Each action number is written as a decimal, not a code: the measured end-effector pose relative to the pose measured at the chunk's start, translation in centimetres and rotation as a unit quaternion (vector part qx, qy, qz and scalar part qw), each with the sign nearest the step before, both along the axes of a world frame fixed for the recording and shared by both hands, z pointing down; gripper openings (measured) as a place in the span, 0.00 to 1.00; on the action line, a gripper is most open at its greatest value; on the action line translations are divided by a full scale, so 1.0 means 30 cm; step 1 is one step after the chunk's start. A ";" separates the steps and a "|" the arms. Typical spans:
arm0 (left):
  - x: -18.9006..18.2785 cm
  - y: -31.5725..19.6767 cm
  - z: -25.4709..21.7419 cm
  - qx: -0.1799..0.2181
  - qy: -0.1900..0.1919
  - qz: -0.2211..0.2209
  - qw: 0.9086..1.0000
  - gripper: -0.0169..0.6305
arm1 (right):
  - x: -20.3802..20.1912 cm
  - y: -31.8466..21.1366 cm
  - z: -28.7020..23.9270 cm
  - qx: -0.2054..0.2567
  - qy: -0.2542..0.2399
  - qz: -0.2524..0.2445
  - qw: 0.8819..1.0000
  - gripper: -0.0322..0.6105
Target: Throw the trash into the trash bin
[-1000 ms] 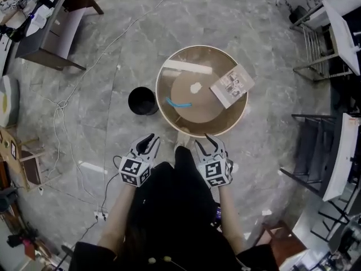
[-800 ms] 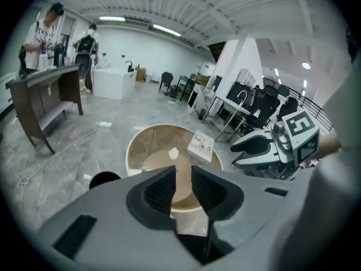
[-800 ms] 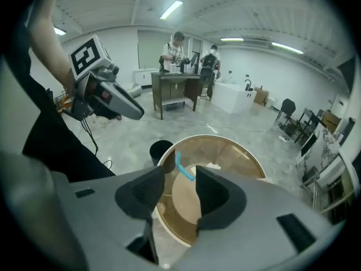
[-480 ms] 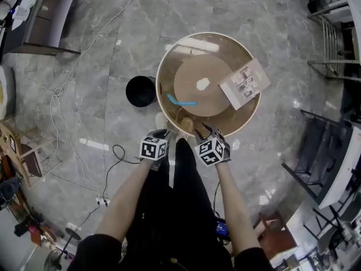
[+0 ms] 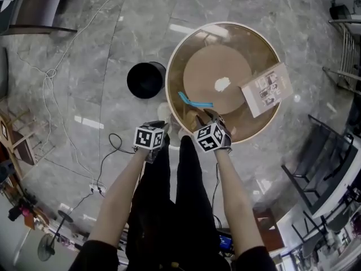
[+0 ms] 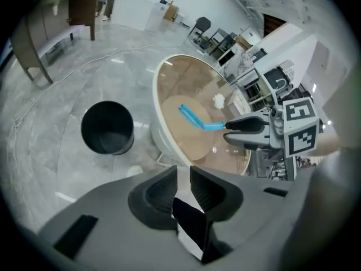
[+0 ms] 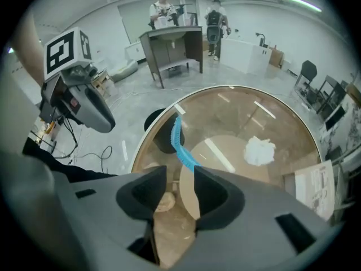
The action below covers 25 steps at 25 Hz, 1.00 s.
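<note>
A round glass table [image 5: 175, 66] carries a blue strip [image 5: 194, 100], a white crumpled wad [image 5: 223, 84] and a printed booklet [image 5: 266, 89]. The black trash bin [image 5: 145, 79] stands on the floor to the table's left. My right gripper [image 5: 204, 117] hangs over the table's near rim, just short of the blue strip [image 7: 180, 143]; its jaws are closing, with nothing between them [image 7: 179, 188]. My left gripper [image 5: 160, 130] is off the table's near left edge, open and empty [image 6: 181, 182], with the bin [image 6: 107, 127] ahead of it to the left.
Cables [image 5: 51, 72] trail over the grey floor at the left. Chair frames [image 5: 333, 151] stand at the right. The person's black-clad legs [image 5: 175, 196] are right under the grippers. Two people stand at a far desk [image 7: 172, 44].
Both grippers have dropped and gone forward from in front of the body to the table's near rim. The right one now points down at the blue strip's near end.
</note>
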<state>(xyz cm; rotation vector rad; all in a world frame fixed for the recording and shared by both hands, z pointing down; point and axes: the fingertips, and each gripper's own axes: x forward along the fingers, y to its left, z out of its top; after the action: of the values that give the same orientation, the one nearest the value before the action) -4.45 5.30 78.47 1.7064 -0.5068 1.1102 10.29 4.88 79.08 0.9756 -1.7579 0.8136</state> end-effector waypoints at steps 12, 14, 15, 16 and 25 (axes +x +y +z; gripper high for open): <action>-0.237 -0.076 0.136 -0.038 -0.022 -0.136 0.990 0.13 | -0.001 -0.083 0.136 -0.008 0.065 -0.035 0.997 0.05; -0.249 -0.054 0.147 -0.044 -0.022 -0.134 0.990 0.13 | -0.027 -0.096 0.115 -0.003 0.063 -0.041 0.997 0.05; -0.252 -0.044 0.150 -0.048 -0.021 -0.133 0.990 0.13 | -0.048 -0.103 0.103 0.001 0.061 -0.046 0.997 0.05; -0.253 -0.036 0.151 -0.050 -0.018 -0.133 0.990 0.13 | -0.072 -0.112 0.091 0.005 0.058 -0.052 0.997 0.05; -0.303 -0.082 0.134 -0.045 -0.005 -0.174 0.984 0.13 | -0.356 -0.224 0.019 0.041 0.020 -0.139 0.989 0.05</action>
<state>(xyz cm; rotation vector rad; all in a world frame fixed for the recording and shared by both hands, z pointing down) -13.54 2.83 82.50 1.4652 -0.7186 0.8759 -0.40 -1.85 79.63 0.7703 -1.8534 0.5439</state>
